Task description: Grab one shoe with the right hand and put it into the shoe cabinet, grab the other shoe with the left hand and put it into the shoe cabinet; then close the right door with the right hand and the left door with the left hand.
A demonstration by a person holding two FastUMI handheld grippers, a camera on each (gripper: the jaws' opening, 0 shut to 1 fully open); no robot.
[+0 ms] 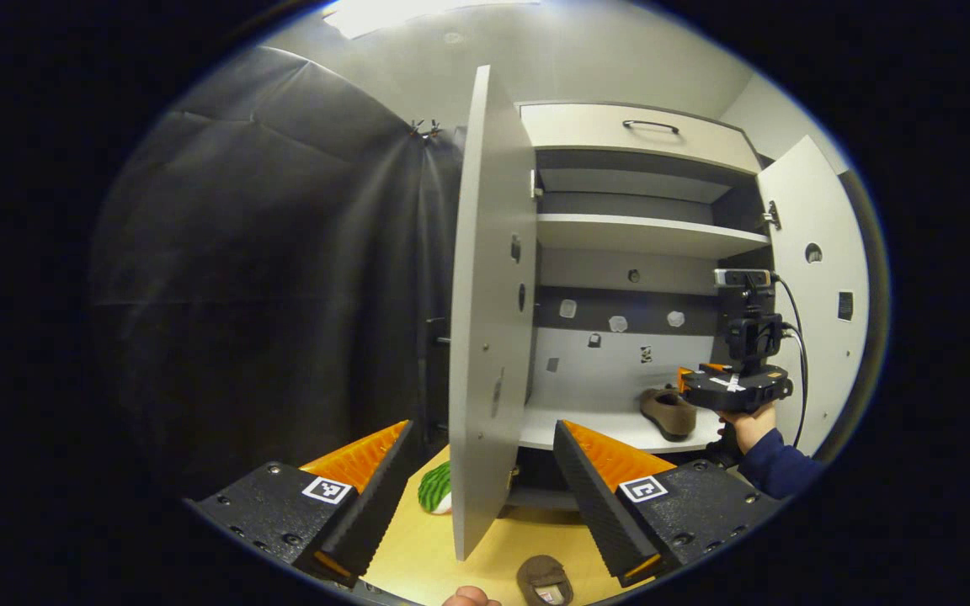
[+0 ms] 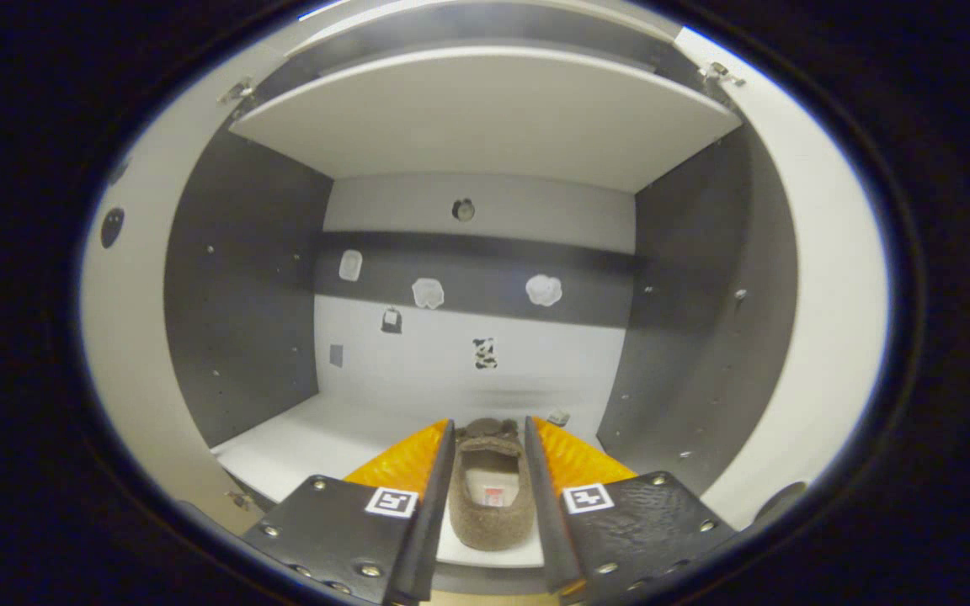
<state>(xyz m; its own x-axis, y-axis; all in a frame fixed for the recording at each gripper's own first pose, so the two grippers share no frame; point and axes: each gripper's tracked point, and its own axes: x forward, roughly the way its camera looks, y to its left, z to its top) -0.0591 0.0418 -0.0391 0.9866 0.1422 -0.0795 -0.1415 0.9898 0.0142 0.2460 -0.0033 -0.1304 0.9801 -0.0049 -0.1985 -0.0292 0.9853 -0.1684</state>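
Now pinching the first shoe point(image 2: 489, 497) by its two long sides with the right gripper point(image 2: 489, 425), heel end toward the camera, just over or on the lower shelf point(image 2: 325, 446) of the shoe cabinet point(image 1: 645, 135), toward the right wall; cannot tell whether the sole fully rests there. Left gripper point(image 1: 482, 425) spread wide and holding nothing, hanging before the edge of the open left door point(image 1: 485, 252); right door point(image 1: 813, 278) open too. Second shoe point(image 1: 544, 581) lying on the wooden surface point(image 1: 426, 555) below the cabinet, near the lower corner of the left door, opening upward. Looks like a soft, felt-like slipper: probably light, not fragile, rough enough not to slip, but likely to fold under a strong squeeze. Better to take it across the middle or heel part, one finger on each side wall, and to press only until the sides give a little. Should come down from above, keeping clear of the door edge.
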